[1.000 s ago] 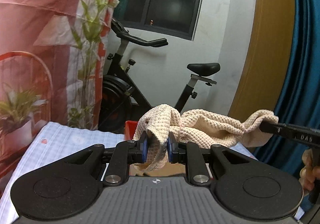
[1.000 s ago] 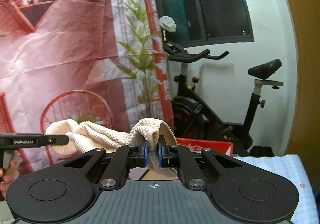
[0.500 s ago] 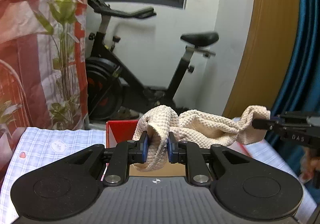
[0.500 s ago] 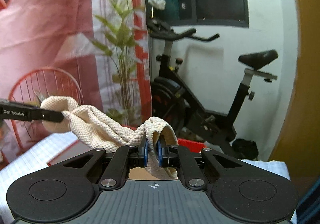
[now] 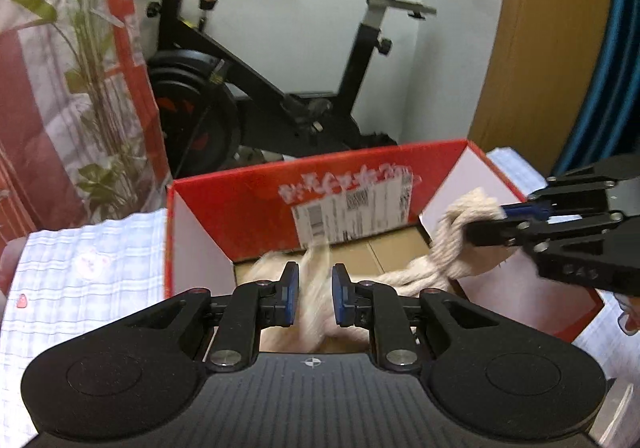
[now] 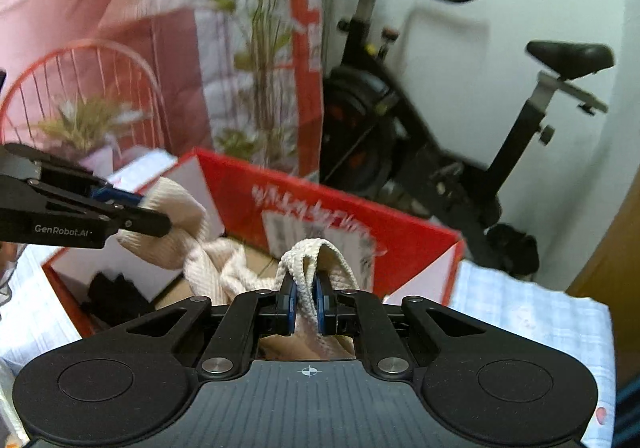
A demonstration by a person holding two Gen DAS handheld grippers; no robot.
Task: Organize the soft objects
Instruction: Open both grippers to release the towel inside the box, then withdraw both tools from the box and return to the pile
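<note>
Now both tools (image 5: pixel 313 298) (image 6: pixel 305 302), still clamping the towel (image 6: pixel 192 244), have dipped over the red box (image 5: pixel 256 203).

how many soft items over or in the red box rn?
2. A cream towel, stretched between the left gripper and right gripper over the red box; a dark bundle in its corner. More may hide underneath.

Dim, even indoor light; strong fisheye bending at edges; motion blur smears towel (image 5: pixel 316 288) and box label (image 5: pixel 352 213).
</note>
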